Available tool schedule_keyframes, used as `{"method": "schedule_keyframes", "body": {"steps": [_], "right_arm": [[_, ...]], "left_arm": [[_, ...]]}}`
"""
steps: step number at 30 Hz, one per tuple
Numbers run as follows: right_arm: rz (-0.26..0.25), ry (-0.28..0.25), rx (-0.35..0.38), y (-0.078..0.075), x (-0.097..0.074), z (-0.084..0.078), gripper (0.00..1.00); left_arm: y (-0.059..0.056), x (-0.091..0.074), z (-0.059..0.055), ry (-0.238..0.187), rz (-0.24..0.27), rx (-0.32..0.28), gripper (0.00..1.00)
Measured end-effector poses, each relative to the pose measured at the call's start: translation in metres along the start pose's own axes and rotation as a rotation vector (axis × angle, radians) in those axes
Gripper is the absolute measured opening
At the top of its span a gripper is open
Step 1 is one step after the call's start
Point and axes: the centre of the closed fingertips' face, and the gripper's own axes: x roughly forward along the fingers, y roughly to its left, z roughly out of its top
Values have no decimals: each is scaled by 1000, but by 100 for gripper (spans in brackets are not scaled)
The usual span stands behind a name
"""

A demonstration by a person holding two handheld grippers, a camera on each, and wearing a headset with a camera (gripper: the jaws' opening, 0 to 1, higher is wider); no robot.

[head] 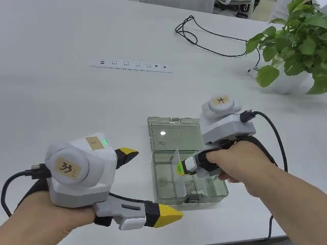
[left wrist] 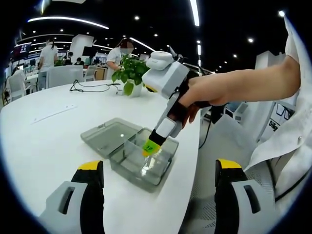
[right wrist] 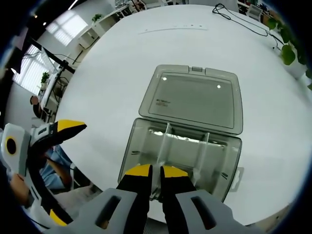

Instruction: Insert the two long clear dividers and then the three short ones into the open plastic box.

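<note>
The open plastic box (head: pixel 217 190) lies on the white table with its lid (head: pixel 173 133) folded flat behind it. My right gripper (head: pixel 181 168) hovers over the box's left half, shut on a thin clear divider (head: pixel 176 157) that stands upright inside the base. In the right gripper view the jaws (right wrist: pixel 156 171) are pressed together at the near wall of the box (right wrist: pixel 141 131), and two clear dividers (right wrist: pixel 202 148) cross its base. My left gripper (head: pixel 149 184) stands open just left of the box, holding nothing. The left gripper view shows the box (left wrist: pixel 127 158) and the right gripper (left wrist: pixel 152 146) above it.
A white power strip (head: pixel 130 65) lies further back on the table, with a black cable (head: pixel 204 38) behind it. A potted plant (head: pixel 296 46) stands at the back right. The table's front edge (head: pixel 245 238) runs close below the box. Several people are in the room (left wrist: pixel 119 53).
</note>
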Motion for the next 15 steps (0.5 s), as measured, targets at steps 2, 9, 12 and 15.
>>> {"method": "schedule_keyframes", "body": {"steps": [2, 9, 12, 15], "right_arm": [[6, -1, 0, 0, 1, -1, 8], [22, -9, -2, -1, 5, -2, 8], [33, -15, -4, -2, 7, -3, 8], [44, -25, -4, -2, 7, -2, 8]], "left_arm": [[1, 0, 0, 3, 4, -3, 97], [-1, -1, 1, 2, 20, -13, 97], [-3, -2, 4, 0, 29, -14, 96], [-3, -4, 7, -1, 45, -15, 96]]}}
